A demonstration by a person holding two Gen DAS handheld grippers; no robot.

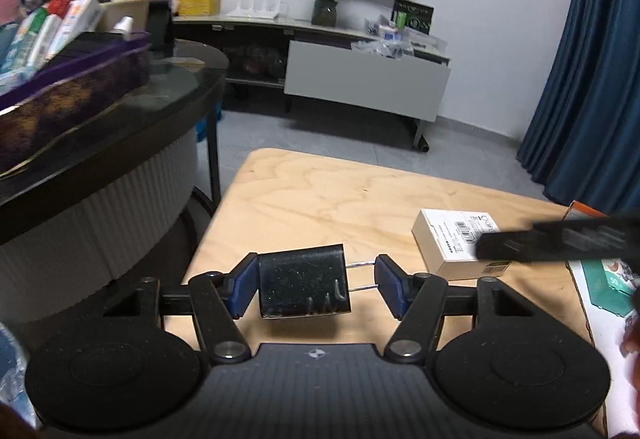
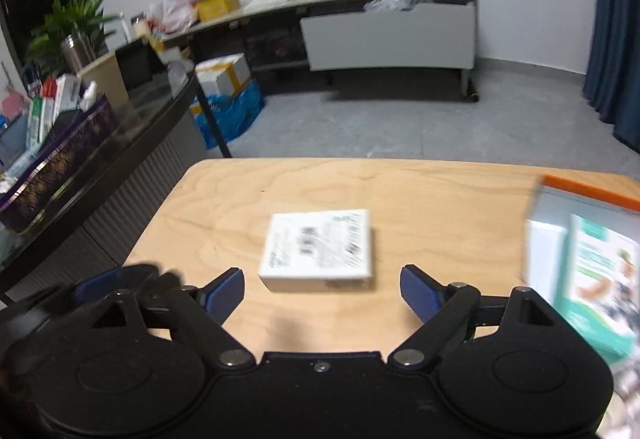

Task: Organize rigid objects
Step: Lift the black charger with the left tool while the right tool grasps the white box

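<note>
My left gripper (image 1: 316, 281) is shut on a black charger plug (image 1: 304, 287). One pad presses its body, the other the tips of its two metal prongs, and it hangs above the wooden table (image 1: 320, 195). A white labelled box (image 2: 318, 245) lies flat on the table (image 2: 440, 199). My right gripper (image 2: 322, 293) stands wide open at its near edge, pads clear of it. In the left wrist view the white box (image 1: 452, 243) lies to the right, with a blurred finger (image 1: 552, 239) of the right gripper over it.
A teal-and-white box with an orange edge (image 2: 588, 263) stands at the table's right end. To the left is a dark glass-topped table with a purple tray (image 2: 60, 159) full of cartons. Grey floor, a low TV cabinet (image 2: 388, 35) and a blue curtain lie beyond.
</note>
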